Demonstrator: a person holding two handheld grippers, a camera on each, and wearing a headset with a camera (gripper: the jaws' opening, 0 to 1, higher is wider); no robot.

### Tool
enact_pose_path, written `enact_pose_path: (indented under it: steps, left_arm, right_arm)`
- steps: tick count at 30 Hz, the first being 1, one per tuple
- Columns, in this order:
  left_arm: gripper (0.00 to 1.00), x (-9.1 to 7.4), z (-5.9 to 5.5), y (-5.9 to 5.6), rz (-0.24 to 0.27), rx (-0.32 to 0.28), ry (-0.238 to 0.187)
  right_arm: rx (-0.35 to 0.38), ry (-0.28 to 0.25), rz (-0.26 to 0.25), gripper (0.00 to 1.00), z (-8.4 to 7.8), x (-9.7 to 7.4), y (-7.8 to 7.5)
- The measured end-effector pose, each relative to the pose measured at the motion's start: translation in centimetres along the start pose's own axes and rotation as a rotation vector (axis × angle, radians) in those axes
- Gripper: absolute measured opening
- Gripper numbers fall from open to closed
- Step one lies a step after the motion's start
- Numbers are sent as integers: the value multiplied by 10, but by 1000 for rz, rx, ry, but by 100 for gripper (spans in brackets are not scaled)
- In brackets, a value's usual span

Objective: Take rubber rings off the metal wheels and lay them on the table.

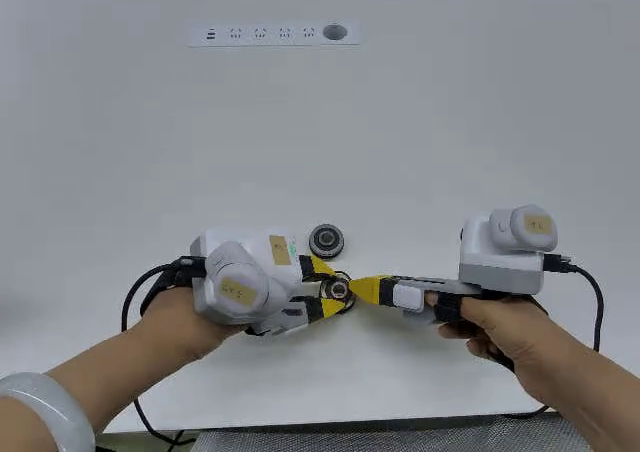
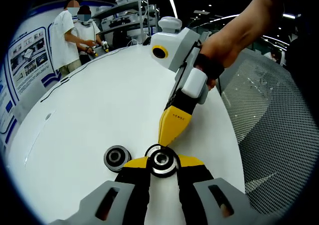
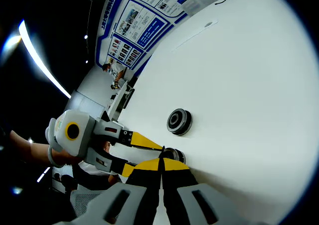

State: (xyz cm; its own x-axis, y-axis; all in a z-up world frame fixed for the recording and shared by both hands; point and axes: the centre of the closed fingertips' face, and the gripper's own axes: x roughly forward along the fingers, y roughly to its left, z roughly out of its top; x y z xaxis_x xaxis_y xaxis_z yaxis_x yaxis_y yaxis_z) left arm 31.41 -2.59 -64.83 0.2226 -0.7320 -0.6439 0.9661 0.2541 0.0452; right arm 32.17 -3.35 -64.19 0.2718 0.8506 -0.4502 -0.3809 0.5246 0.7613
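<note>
Near the front edge of the desk [image 1: 430,162], in the head view, your left hand-held gripper [image 1: 334,290] clamps a metal wheel [image 1: 340,290] by its rim. Your right hand-held gripper [image 1: 364,290], jaws pressed together, touches that wheel's side. A second wheel [image 1: 327,239] lies flat just behind.

From the left gripper view, the yellow jaws pinch the wheel on both sides, and the other gripper's closed tip meets the black rubber ring [image 2: 150,154] at its far edge.

From the right gripper view, your shut jaws reach the held wheel; whether any rubber is caught between them cannot be told.

Expect the wheel to be heavy, hard and slick, and the ring soft, stretchy and grippy. Take the ring at its outer lip and peel.
</note>
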Motion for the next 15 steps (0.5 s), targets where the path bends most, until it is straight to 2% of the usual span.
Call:
enact_pose_path:
  steps: [7,15]
  left_arm:
    - [29,-3,-3,0,12,-6,-2]
    - [41,-9,-9,4,46,-19,-5]
  right_arm:
    - [-1,2,4,2,0,0,1]
    - [0,0,18,2,0,0,6]
